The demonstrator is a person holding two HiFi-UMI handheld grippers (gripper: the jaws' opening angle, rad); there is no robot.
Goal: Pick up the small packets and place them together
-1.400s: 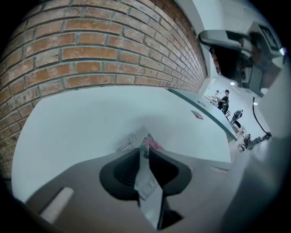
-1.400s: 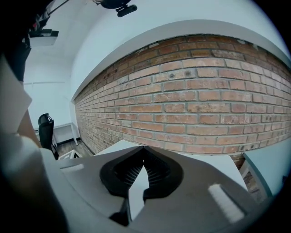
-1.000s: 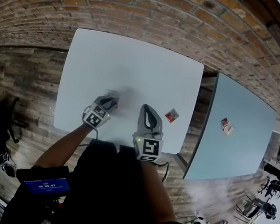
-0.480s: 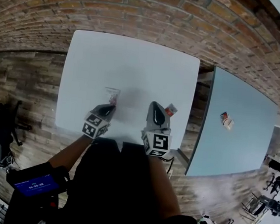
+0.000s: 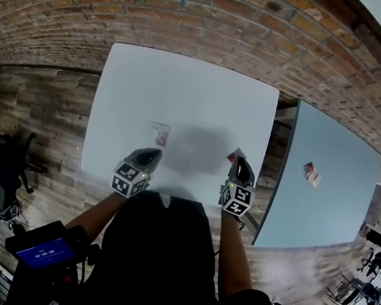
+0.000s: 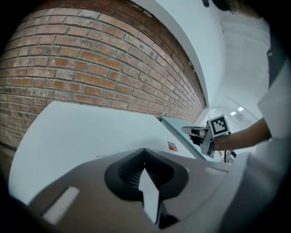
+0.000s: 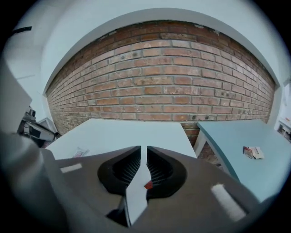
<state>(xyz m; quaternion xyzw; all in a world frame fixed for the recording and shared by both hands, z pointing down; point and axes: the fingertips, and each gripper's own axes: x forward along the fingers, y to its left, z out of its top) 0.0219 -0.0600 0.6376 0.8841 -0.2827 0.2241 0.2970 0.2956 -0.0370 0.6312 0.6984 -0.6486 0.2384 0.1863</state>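
A clear small packet (image 5: 159,133) lies on the white table (image 5: 184,87), just beyond my left gripper (image 5: 151,155). That gripper is shut and holds nothing; its tips meet in the left gripper view (image 6: 144,157). A red packet (image 5: 234,156) lies near the table's right edge, right at the tip of my right gripper (image 5: 242,165). In the left gripper view the red packet (image 6: 172,146) rests flat on the table, below and apart from the right gripper (image 6: 186,130). The right gripper's (image 7: 143,152) jaws stand a narrow slit apart, with a red speck showing through the gap.
A blue table (image 5: 334,197) stands to the right across a gap, with another small packet (image 5: 311,173) on it, also visible as the packet (image 7: 253,152) in the right gripper view. A brick wall (image 5: 191,13) runs behind both tables. A chair stands at the left.
My left gripper has drawn back from the clear packet, which now lies free on the table. My right gripper has moved right to the red packet at the table's edge.
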